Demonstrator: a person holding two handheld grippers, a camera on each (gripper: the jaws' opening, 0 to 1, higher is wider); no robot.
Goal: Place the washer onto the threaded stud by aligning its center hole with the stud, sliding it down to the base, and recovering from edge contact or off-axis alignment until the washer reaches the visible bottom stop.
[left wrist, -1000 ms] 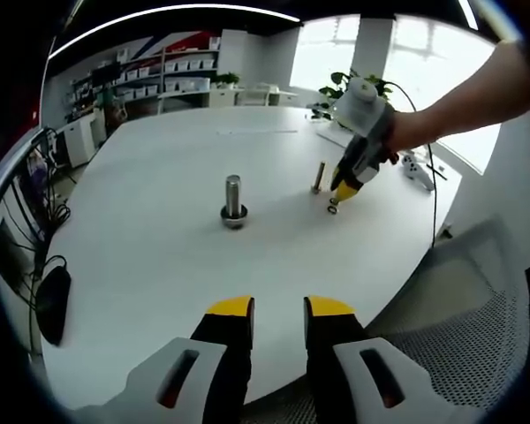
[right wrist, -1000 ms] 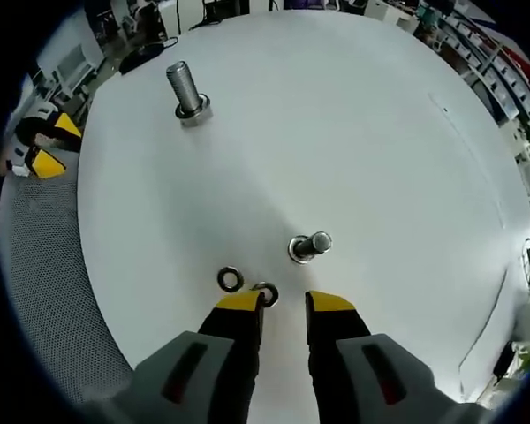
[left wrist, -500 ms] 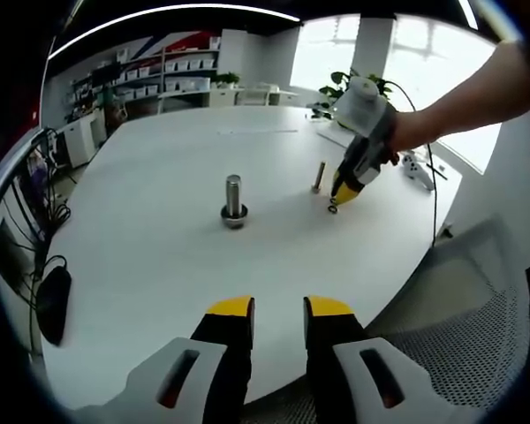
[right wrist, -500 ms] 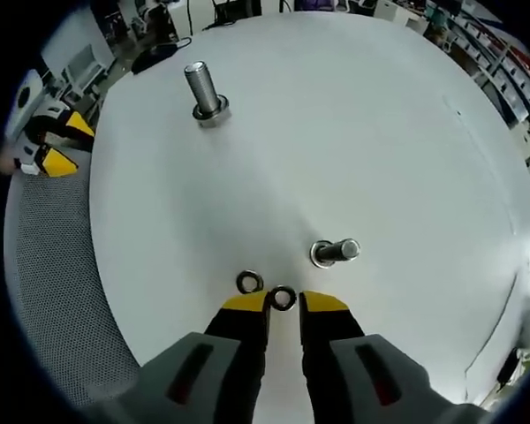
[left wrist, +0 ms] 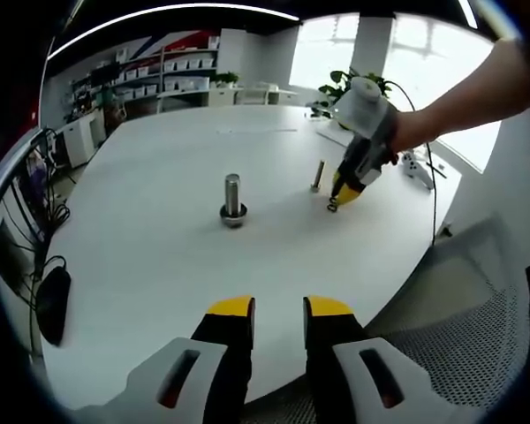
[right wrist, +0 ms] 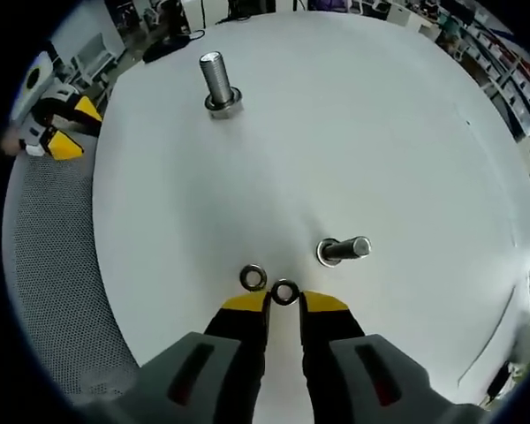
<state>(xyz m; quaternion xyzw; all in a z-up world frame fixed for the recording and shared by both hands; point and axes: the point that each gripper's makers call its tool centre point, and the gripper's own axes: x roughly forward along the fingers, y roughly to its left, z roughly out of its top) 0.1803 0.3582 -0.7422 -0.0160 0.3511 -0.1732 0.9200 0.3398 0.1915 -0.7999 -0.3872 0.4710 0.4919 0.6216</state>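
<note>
Washers lie flat on the white table [right wrist: 353, 132]: one washer [right wrist: 284, 292] sits right at the yellow tips of the right gripper [right wrist: 284, 303], in the narrow gap between its two jaws, and a second washer [right wrist: 253, 277] lies just beside it, touching or nearly touching the left tip. The jaws stand close together, but whether they actually pinch the washer cannot be told. Near the tips, to one side, a slim stud [right wrist: 342, 250] stands on its base; well apart across bare tabletop stands a thicker stud [right wrist: 219, 82] with a collar at its foot. Open white surface stretches around both studs, while the curved table edge runs close behind the washers, with grey mesh [right wrist: 44, 265] beyond it. In the left gripper view the left gripper [left wrist: 279, 307] hangs over the near table edge, its jaws slightly apart and holding nothing, with the thicker stud [left wrist: 232, 201] ahead in mid-table. Farther off, the right gripper [left wrist: 336, 201], held in a hand [left wrist: 405, 132], reaches down to the table just beside the slim stud [left wrist: 318, 177].
</note>
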